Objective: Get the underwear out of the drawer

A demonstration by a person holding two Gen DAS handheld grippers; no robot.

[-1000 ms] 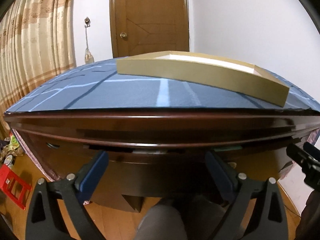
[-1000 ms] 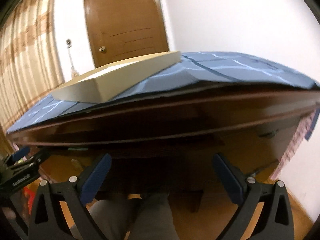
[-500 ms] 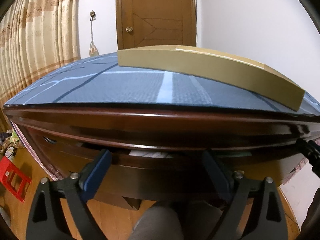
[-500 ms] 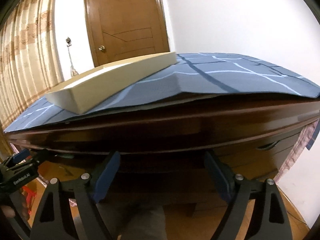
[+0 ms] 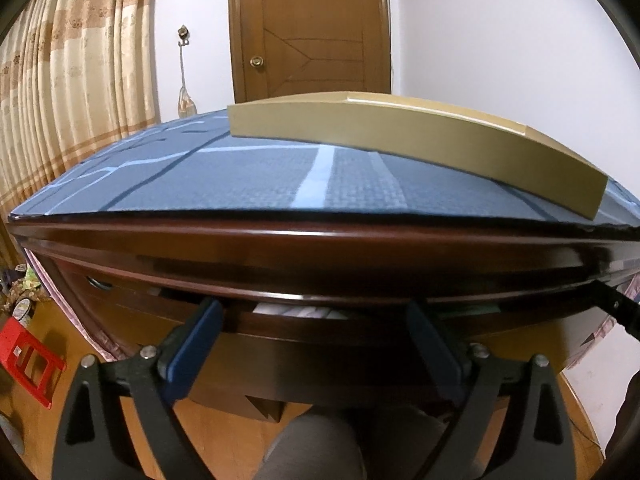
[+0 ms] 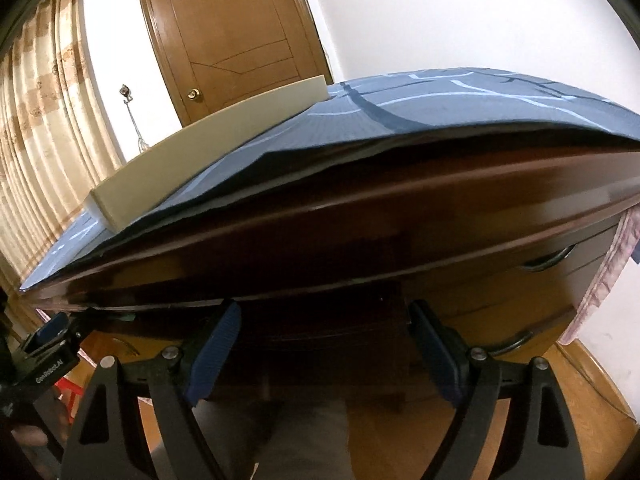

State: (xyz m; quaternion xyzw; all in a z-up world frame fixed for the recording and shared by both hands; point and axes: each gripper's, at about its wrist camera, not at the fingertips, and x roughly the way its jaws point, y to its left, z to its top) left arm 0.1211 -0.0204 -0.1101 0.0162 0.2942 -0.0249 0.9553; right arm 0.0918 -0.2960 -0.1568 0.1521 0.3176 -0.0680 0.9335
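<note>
Since a second ago both cameras have dropped and closed in on the bench [image 5: 320,240] front: its dark lip now fills mid-frame and the gold box [image 5: 420,140] on the blue cloth [image 5: 240,176] is seen edge-on.

Left gripper [image 5: 316,336]: fingers spread, empty, tips level with the drawer [image 5: 320,330], which stands slightly ajar at 12 o'clock. A pale folded item [image 5: 296,311], likely the underwear, shows in the slot.

Right gripper [image 6: 324,340]: fingers spread, empty, facing the dark underside of the bench; a handle [image 6: 548,260] sits at 2 o'clock.

Judgement: approach phase, nothing grasped.

The slot is too narrow for fingers; the drawer needs more pull. The lip overhangs closely above, the person's knee [image 5: 316,444] is at 6 o'clock. Open room lies toward the floor [image 5: 576,420] at 4 o'clock.
</note>
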